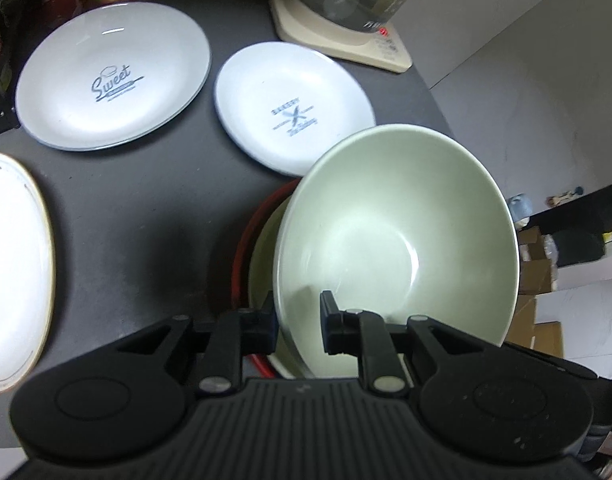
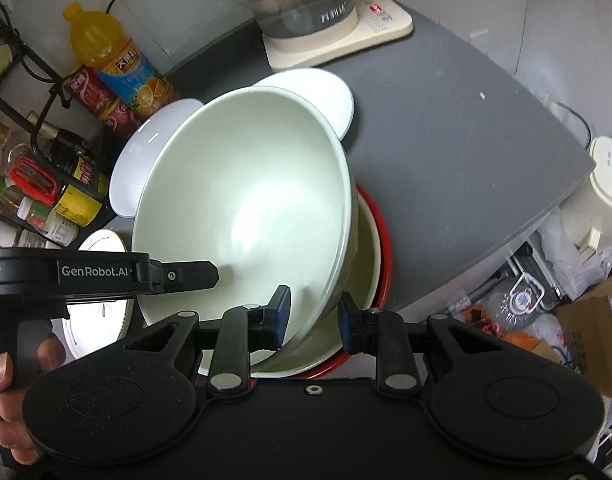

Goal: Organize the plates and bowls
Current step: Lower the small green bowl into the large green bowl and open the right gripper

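Note:
A pale green bowl [image 1: 394, 240] is tilted above a red-rimmed bowl [image 1: 242, 240] on the dark table. My left gripper [image 1: 298, 320] straddles the green bowl's near rim, one finger inside and one outside. My right gripper [image 2: 312, 316] straddles the same bowl [image 2: 246, 200] at its other rim; the red-rimmed bowl [image 2: 380, 248] lies beneath. The left gripper's body [image 2: 106, 272] shows at the left of the right wrist view. A large "Sweet" plate [image 1: 114, 76] and a smaller printed plate [image 1: 294, 108] lie beyond. A gold-rimmed white plate [image 1: 14, 264] is at the left.
A glass kettle on a cream base [image 1: 346, 12] stands at the back right. Bottles and cans [image 2: 106, 76] and a condiment rack [image 2: 38, 184] crowd the back left. The table edge [image 2: 506, 240] runs at the right, with clutter on the floor below.

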